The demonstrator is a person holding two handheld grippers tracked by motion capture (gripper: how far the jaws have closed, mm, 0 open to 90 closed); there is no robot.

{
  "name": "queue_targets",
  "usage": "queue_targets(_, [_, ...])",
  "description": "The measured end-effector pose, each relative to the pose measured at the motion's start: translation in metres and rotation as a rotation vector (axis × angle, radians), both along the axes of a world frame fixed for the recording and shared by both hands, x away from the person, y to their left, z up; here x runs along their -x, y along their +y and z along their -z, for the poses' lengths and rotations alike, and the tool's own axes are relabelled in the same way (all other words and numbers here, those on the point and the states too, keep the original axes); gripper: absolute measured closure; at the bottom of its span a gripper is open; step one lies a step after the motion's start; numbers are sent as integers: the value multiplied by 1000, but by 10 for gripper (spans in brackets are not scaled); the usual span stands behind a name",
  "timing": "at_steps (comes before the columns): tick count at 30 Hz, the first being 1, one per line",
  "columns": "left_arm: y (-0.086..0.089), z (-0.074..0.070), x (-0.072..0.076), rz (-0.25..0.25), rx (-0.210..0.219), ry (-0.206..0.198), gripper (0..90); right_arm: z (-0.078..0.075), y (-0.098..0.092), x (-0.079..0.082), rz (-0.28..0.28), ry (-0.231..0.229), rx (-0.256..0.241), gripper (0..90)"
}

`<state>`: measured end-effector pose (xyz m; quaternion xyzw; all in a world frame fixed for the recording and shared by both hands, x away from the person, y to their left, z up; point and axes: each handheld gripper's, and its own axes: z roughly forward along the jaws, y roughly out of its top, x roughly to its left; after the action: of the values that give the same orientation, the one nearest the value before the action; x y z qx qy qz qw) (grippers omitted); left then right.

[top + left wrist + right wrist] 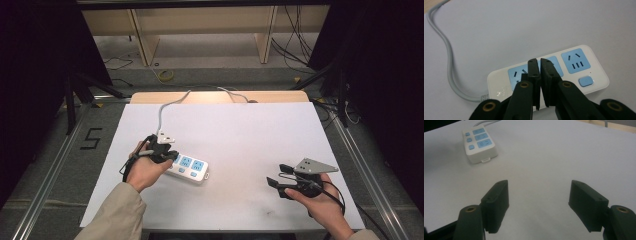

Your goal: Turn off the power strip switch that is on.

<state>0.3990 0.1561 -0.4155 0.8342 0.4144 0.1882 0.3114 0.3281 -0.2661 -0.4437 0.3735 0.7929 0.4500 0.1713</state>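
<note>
Two hand-held grippers low in the frame, a power strip just left of centre

Nearest, at the lower right of the high view, the right hand-held gripper [278, 176] hovers over the bare white worktop [250, 135] with its jaws spread wide, holding nothing. Farther up, left of centre, the left hand-held gripper [540, 65] has its jaws nearly together, a thin gap between them, poised over the middle socket of the white and blue power strip [192, 169]. Beyond that, the strip's grey cable [162, 112] runs to the worktop's far edge
</note>
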Motion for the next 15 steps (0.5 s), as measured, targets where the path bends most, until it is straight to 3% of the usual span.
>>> queue_targets(8, [6,-1,1,-14,37,-43,751,0,0,0,2,3,-2,325])
queue_targets(12, [11,1,1,-12,62,-76,636,0,0,-1,1,2,-5,325])
queue_targets(15, [14,3,0,-19,89,-73,551,0,0,-1,1,2,-5,325])
